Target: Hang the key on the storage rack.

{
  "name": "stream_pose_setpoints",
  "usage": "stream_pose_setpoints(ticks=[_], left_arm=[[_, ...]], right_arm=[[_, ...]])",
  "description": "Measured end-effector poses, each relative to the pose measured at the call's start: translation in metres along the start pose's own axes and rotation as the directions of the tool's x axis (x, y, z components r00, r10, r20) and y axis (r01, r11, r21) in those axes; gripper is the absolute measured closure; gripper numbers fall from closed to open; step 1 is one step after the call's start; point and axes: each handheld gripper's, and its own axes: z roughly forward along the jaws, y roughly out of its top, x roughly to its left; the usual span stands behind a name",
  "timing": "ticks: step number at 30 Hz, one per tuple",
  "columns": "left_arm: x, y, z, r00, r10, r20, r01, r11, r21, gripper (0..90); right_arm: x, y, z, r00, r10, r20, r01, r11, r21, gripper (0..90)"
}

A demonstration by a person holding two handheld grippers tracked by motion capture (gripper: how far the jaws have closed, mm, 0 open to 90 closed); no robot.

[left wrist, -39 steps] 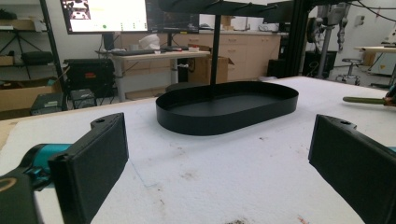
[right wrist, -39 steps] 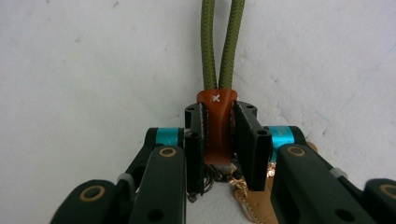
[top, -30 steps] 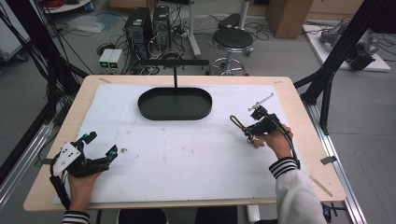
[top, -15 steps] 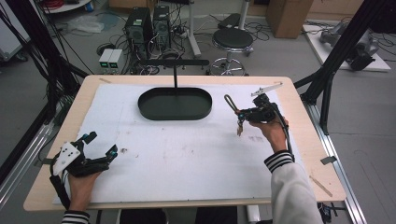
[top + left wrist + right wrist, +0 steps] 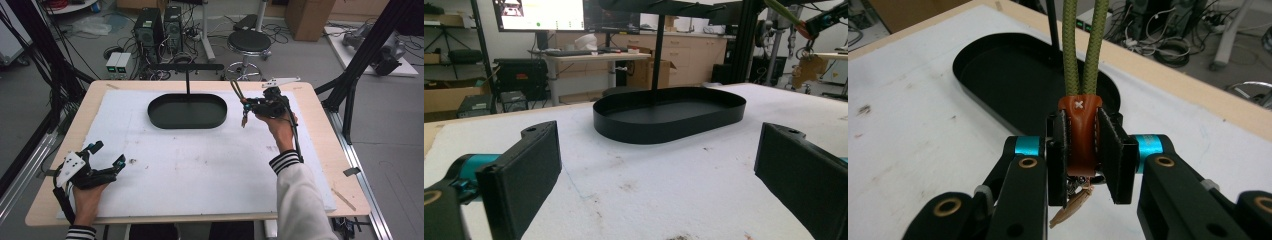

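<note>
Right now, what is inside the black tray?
The tray holds nothing loose; a thin black post rises from its floor. The near wall hides a strip of floor in the left gripper view.

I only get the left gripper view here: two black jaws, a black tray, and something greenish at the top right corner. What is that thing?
Observer: An olive-green cord loop, pinched by the right gripper at its brown leather tab.
Operator: Is it resting on the table?
Observer: No, the high view shows it held above the white mat, right of the tray, with a small tag dangling beneath.
Operator: And my own gripper?
Observer: The left gripper sits low at the mat's near left corner, jaws apart.
</note>
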Motion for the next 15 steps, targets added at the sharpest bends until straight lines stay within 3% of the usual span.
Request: stream_pose_setpoints(ticks=[6,11,15], left_arm=[[-0.001,0.0,0.0,1.0,0.001,0.0,-0.001,1.0,0.002,5.3],[-0.001,0.0,0.0,1.0,0.006,0.0,-0.006,1.0,-0.002,5.3],[-0.001,0.0,0.0,1.0,0.006,0.0,-0.006,1.0,-0.003,5.3]], right_arm=[[0.001,0.016,0.007,0.999,-0.004,0.044,0.006,0.998,-0.055,74.7],[0.003,0.024,0.013,0.9974,-0.008,0.072,0.013,0.998,-0.064,74.7],[0.006,0.033,0.022,0.9948,-0.043,0.092,0.049,0.997,-0.061,74.7]])
